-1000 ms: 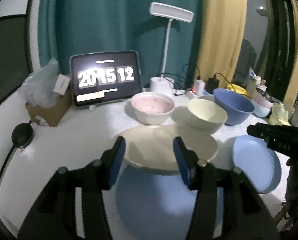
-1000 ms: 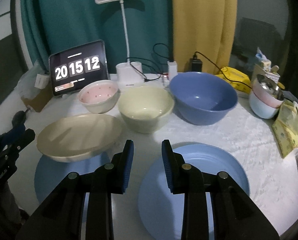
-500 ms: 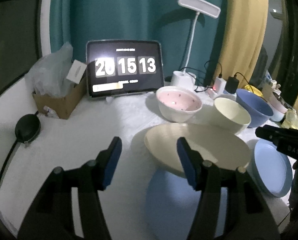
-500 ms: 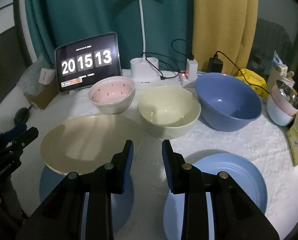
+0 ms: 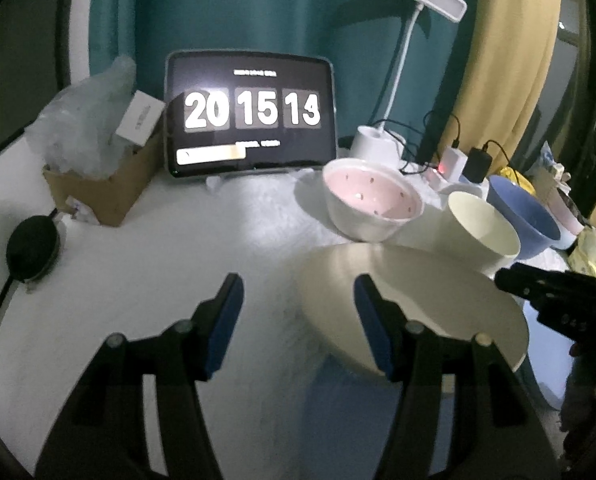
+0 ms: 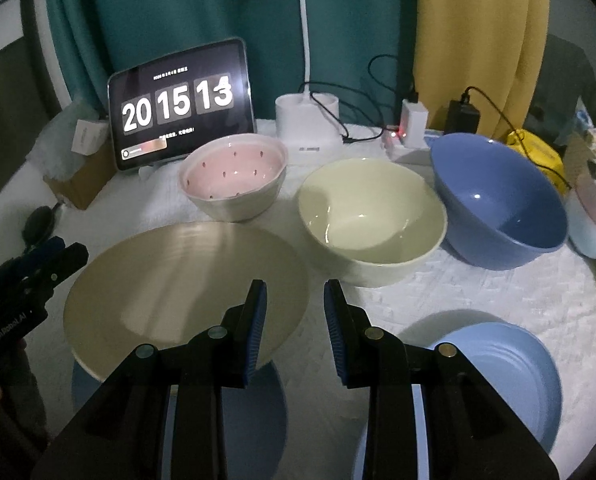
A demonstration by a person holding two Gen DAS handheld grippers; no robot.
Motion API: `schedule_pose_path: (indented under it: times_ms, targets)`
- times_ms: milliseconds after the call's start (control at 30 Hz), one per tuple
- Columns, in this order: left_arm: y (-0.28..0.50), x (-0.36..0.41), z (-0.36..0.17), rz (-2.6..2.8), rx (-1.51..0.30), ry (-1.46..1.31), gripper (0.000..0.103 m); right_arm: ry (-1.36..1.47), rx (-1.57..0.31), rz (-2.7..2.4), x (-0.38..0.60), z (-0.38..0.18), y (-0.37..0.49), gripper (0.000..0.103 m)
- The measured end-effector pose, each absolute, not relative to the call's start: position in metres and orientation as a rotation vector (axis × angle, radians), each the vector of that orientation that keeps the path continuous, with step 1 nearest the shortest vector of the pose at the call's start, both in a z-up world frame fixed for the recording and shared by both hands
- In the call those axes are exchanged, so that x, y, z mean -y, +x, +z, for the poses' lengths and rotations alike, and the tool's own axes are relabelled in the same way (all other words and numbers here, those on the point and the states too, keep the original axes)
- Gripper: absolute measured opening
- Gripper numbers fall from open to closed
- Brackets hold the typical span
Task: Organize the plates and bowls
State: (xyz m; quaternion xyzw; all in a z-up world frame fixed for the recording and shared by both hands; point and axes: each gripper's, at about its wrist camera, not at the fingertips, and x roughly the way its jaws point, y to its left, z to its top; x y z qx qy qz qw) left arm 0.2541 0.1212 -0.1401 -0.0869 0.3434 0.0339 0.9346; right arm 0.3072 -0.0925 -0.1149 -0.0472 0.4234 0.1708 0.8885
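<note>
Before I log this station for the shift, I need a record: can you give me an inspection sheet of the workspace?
Surface: white textured table cover.
Job's things: cream plate overlapping a blue plate; second blue plate; pink bowl, cream bowl, blue bowl in a row.
Clutter: tablet clock, cardboard box, lamp base, yellow packet.
Grippers: left gripper open, empty; right gripper open, empty.
Cables: charger leads behind the bowls.
Surroundings: teal curtain, yellow curtain.
</note>
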Motion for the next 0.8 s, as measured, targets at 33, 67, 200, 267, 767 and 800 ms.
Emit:
schedule_pose_path:
  times_ms: [33,67,200,267,767,800]
  targets:
    - [0.257,-0.121,-0.142,0.065,-0.712,-0.177,0.059,-0.095,-0.888,0.357,0.091,-0.117,0.31,0.032]
    - [0.258,-0.121,-0.143,0.062,-0.721,-0.178,0.059,-0.092,-0.895,0.359,0.09,-0.119,0.312,0.032]
    - [0.265,-0.118,-0.149,0.064,-0.75,-0.156,0.059,-0.1,-0.916,0.366,0.083,-0.128,0.317,0.032]
    - [0.266,-0.115,-0.15,0.068,-0.752,-0.134,0.059,-0.096,-0.931,0.369,0.083,-0.131,0.319,0.032]
    - [0.27,-0.105,-0.161,0.02,-0.808,-0.116,0.037,-0.067,-0.965,0.392,0.083,-0.14,0.319,0.032]
    - [0.269,-0.106,-0.16,0.023,-0.807,-0.117,0.034,-0.073,-0.959,0.39,0.083,-0.139,0.318,0.031]
